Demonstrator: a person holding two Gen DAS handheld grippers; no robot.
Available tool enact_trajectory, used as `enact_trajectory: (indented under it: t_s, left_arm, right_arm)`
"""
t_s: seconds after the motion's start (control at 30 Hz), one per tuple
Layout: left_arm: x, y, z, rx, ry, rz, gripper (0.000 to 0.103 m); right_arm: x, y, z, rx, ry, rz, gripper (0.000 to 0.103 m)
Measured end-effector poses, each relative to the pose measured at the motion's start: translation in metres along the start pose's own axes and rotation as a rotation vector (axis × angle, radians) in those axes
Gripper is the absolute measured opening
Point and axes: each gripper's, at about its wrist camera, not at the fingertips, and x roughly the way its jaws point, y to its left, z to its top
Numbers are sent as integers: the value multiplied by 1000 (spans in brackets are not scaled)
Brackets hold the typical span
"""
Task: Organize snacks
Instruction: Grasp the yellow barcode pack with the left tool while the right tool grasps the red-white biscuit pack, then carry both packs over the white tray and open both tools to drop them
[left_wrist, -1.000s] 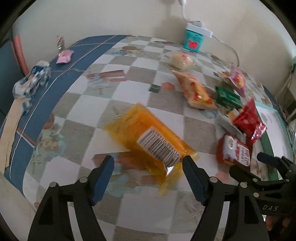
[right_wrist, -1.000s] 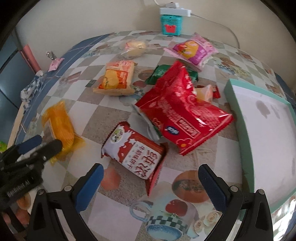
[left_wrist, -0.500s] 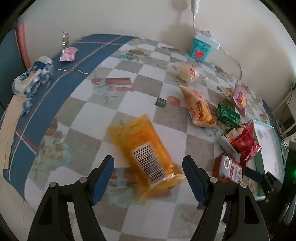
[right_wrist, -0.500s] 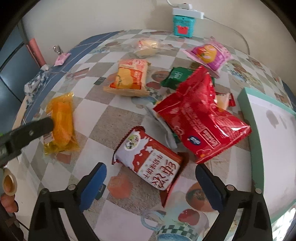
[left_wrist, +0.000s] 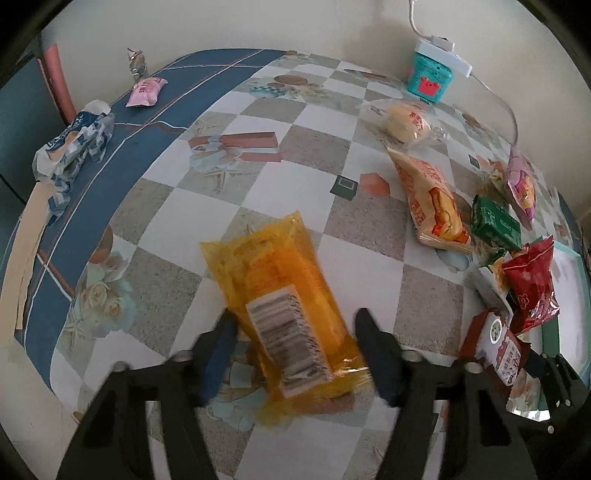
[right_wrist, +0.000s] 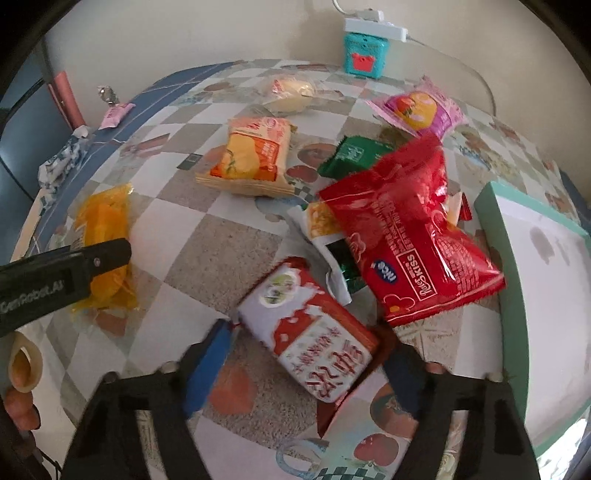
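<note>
Blue-and-white crumpled wrapping (left_wrist: 72, 146) is lying at the far left edge of the table (left_wrist: 325, 144), on the blue border of the checked cloth, with a small pink sachet (left_wrist: 145, 91) sitting farther back near the wall. Moving right, the orange translucent packet (left_wrist: 284, 306) is lying flat on the cloth, barcode up, and the left gripper (left_wrist: 291, 349) is pointing steeply down over its near end. Its jaws are closing, with the packet between them; the blue pads (left_wrist: 218, 354) are sitting just beside the wrapper's edges, and a firm grip is not yet showing.

Further right, an orange-and-cream biscuit pack (right_wrist: 251, 160) is resting behind the centre of the table, a clear-wrapped bun (right_wrist: 290, 94) beyond it, and a teal box (right_wrist: 365, 53) with a white adapter on top standing against the wall.

Nearer the front, the red-and-white milk-candy pack (right_wrist: 310, 332) is lying tilted between the fingers of the right gripper (right_wrist: 306, 362). Those jaws are closing too; the left pad is almost touching the pack's corner, while the right pad is standing just beside its far edge.

Right of that, a big red bag (right_wrist: 402, 236) is lying across a green packet (right_wrist: 354, 151) and other small wrappers, a pink-purple packet (right_wrist: 421, 110) is resting behind, and the teal-rimmed white tray (right_wrist: 495, 206) is sitting at the far right.
</note>
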Motion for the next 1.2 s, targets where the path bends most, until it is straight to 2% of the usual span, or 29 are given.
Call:
enact_trajectory:
  t_s: [0.07, 0.17, 0.2, 0.47, 0.77, 1.0, 1.2]
  left_arm:
    - [-1, -1, 0, 3, 0, 6, 56]
    - [-3, -1, -2, 4, 0, 21, 52]
    - [-4, -2, -2, 4, 1, 25, 52]
    - [-15, -2, -3, -18, -4, 30, 48]
    - [-43, -7, 2, -27, -45, 41, 47]
    - [-69, -19, 11, -32, -85, 46, 47]
    - [-98, -44, 27, -10, -139, 36, 47]
  right_arm:
    - [0, 0, 0, 2, 1, 2, 74]
    - [-2, -2, 0, 10, -5, -1, 55]
    - [-3, -3, 0, 13, -5, 4, 54]
    - [-11, -6, -4, 16, 0, 27, 50]
    - [-35, -4, -4, 34, -47, 92, 49]
    - [-63, -6, 1, 62, -118, 134, 49]
    - [-93, -21, 11, 110, -226, 114, 49]
